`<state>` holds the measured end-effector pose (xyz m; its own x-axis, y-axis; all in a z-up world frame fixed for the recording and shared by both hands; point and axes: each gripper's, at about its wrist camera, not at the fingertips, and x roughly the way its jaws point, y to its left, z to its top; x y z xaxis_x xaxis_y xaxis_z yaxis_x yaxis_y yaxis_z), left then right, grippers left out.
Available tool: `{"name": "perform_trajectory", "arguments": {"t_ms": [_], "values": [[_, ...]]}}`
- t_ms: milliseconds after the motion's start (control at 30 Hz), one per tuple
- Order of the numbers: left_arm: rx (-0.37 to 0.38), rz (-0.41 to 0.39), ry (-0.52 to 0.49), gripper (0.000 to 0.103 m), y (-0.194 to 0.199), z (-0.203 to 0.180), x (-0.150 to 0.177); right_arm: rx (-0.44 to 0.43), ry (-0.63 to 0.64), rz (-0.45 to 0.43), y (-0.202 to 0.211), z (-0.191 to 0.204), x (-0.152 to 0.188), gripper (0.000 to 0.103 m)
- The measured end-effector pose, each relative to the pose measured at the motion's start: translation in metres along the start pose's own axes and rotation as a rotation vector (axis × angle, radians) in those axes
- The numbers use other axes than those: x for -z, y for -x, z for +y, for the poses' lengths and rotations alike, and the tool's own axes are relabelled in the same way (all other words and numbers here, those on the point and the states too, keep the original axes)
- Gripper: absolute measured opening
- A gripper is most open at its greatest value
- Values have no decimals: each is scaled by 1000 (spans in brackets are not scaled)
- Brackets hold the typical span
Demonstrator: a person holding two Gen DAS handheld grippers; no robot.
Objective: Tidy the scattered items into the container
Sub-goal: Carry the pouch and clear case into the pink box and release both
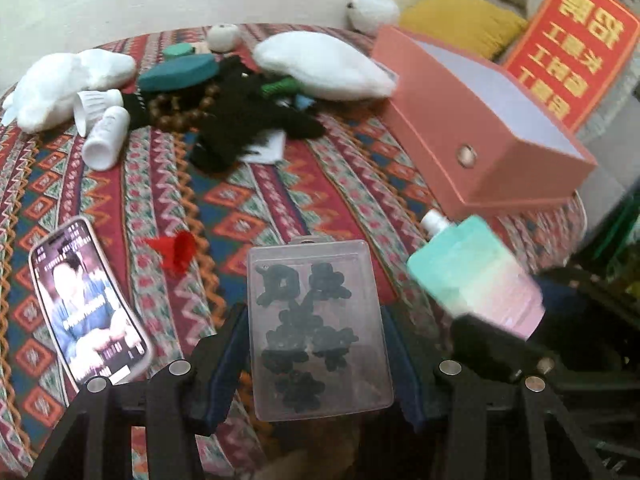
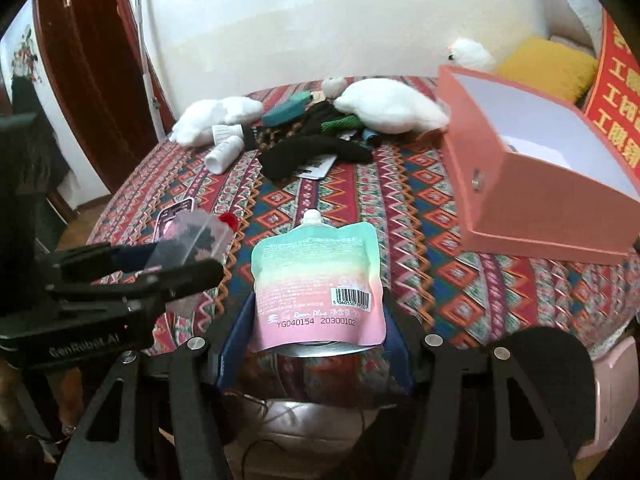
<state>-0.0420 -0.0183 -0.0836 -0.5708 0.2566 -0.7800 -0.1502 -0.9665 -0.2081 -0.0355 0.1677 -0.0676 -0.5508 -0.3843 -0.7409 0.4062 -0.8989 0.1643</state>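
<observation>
Box [image 2: 536, 196]: pink, sitting open on patterned cloth [image 2: 400, 200], far right. L gripper [image 1: 316, 344] clamping clear case [image 1: 316, 328]; R gripper [image 2: 316, 320] clamping pastel pouch [image 2: 316, 280], both hovering nr cloth's front edge. Phone [image 1: 88, 300] lying front left.

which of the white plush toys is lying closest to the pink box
The big oval white plush, its tip reaching the pink box. The other plush lies at the far left, and the small bird sits behind.
</observation>
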Motion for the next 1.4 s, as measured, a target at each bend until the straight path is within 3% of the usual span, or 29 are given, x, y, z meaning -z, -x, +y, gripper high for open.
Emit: {"name": "perform_trajectory", "arguments": {"t_ms": [300,667,1033,1400], "values": [[33,-25,-100,55,25,-50,17,56,-57,-40,52,-27,31,63],[109,-63,-250,55,29,-123,-5,152,-151,-109,97,-81,36,63],[125,-135,-368,55,16,-186,-70,250,-211,-236,136,-143,-5,63],[124,-166,-414,55,-22,-219,-138,303,-229,-324,147,-209,-69,63]]}}
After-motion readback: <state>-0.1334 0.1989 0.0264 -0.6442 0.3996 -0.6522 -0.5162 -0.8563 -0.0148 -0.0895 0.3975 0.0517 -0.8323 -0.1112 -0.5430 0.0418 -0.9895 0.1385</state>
